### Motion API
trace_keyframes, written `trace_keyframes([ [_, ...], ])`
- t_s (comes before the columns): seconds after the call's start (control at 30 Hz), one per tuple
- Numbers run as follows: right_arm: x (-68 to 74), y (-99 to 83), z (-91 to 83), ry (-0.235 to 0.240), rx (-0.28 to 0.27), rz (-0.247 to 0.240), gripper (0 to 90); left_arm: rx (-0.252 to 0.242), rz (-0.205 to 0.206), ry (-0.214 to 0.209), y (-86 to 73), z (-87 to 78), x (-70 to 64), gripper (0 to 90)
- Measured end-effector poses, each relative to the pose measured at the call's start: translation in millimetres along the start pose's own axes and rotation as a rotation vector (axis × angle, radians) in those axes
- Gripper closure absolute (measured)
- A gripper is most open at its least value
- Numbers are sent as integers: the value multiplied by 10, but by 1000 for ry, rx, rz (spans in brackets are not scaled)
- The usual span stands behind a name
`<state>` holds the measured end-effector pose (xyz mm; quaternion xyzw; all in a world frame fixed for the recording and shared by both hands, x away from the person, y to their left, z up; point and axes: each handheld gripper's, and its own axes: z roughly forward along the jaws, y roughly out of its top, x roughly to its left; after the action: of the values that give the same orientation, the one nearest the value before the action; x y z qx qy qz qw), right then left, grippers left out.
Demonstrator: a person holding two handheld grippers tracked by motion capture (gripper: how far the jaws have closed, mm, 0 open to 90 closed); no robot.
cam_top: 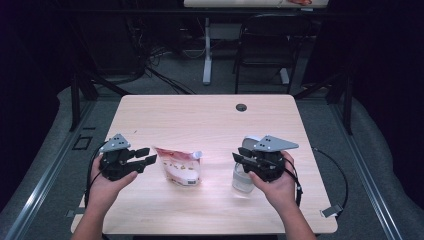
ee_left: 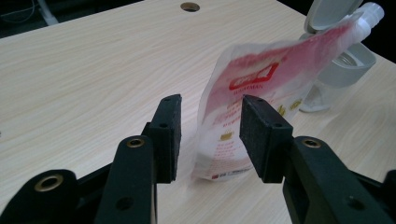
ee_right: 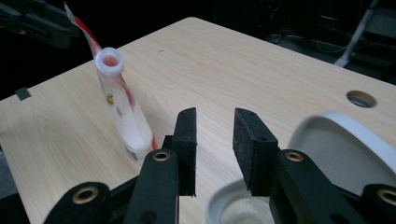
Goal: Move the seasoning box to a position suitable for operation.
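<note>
We see a red and white spouted pouch (cam_top: pixel 179 167) standing near the middle of the tabletop (cam_top: pixel 200 120), toward the near edge, between our two grippers. Its long axis runs from its base on the wood up to the open white spout (cam_top: pixel 197 155), which leans toward our right, pointing at the clear jar (cam_top: pixel 242 180). In the right gripper view the spout (ee_right: pixel 109 60) faces us end-on, open, with the pouch body (ee_right: pixel 128 119) slanting down from it.

Our left gripper (cam_top: pixel 141 159) hangs just left of the pouch, jaws moderately open and holding nothing; in the left gripper view the pouch (ee_left: pixel 252 102) shows through the gap between them, apart from both pads. Our right gripper (cam_top: pixel 241 158) sits above the jar, jaws parted narrowly and empty; the jar's open mouth (ee_right: pixel 238 205) lies just under them and its flipped-back lid (ee_right: pixel 345 149) rises to the side.

The jar stands just right of the pouch, its lid (ee_left: pixel 327 14) behind the spout in the left gripper view. The far half of the tabletop is bare wood, with a cable hole (cam_top: pixel 241 107) near the far edge.
</note>
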<state>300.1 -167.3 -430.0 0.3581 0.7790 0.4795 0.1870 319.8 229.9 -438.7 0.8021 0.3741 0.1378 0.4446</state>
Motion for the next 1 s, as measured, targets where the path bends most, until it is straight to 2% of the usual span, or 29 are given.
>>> trace_keyframes([
  [0.17,85,62,105,32,14,-22,685,1,3,-16,64,70,14,619],
  [0.3,152,60,208,68,28,-32,673,-11,13,-36,41,101,9,672],
  [0.43,221,49,317,90,57,-50,662,-15,27,-32,23,88,11,706],
  [0.7,348,81,486,154,63,-58,649,-21,39,-27,-3,61,-3,746],
  [0.87,422,85,592,171,73,-72,636,-20,45,-23,-10,54,-14,752],
  [1.0,445,96,672,186,71,-57,625,-23,47,-24,-15,52,-11,766],
])
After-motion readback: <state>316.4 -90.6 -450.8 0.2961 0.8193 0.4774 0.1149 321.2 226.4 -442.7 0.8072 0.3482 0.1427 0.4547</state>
